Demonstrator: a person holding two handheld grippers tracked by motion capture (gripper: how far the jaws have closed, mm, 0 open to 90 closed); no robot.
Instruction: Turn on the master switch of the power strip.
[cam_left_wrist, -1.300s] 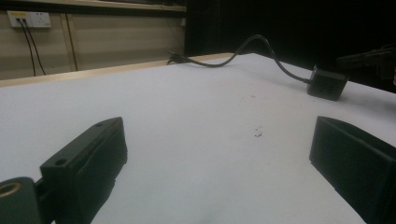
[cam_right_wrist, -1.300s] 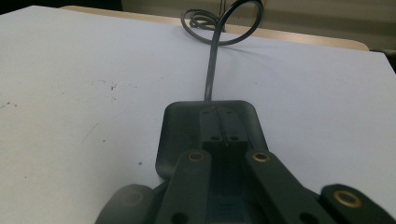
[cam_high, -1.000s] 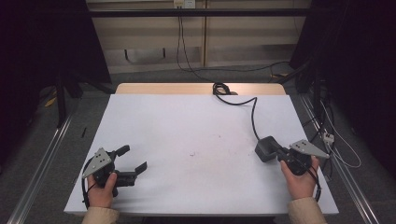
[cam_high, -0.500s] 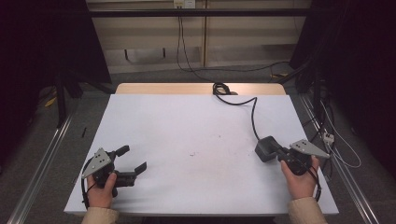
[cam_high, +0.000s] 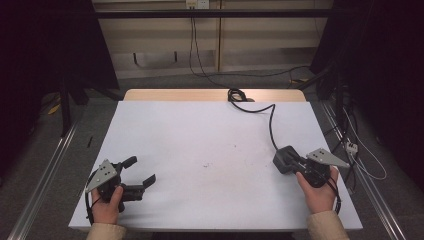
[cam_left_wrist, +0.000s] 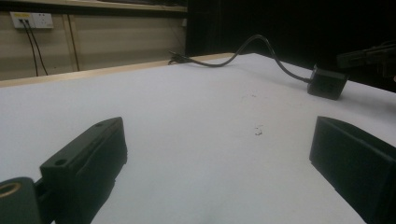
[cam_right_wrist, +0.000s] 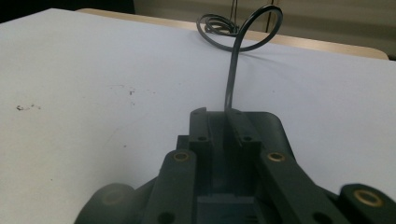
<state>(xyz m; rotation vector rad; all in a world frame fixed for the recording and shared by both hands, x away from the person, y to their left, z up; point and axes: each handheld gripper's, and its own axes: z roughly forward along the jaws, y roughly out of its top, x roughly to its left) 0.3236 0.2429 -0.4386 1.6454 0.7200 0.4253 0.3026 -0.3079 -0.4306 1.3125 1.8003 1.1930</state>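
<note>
I counted one black adapter block, one black cord, one white table, and my two grippers.

A white counter carries small dark specks near its middle. Behind it stands a beige wall with a socket and hanging wires.

The power adapter is lying on the table toward its right side, its cable running back to a coil at the far edge. The right gripper is sitting just in front of the adapter, touching it. The left gripper is resting well apart, near the front left corner.
</note>
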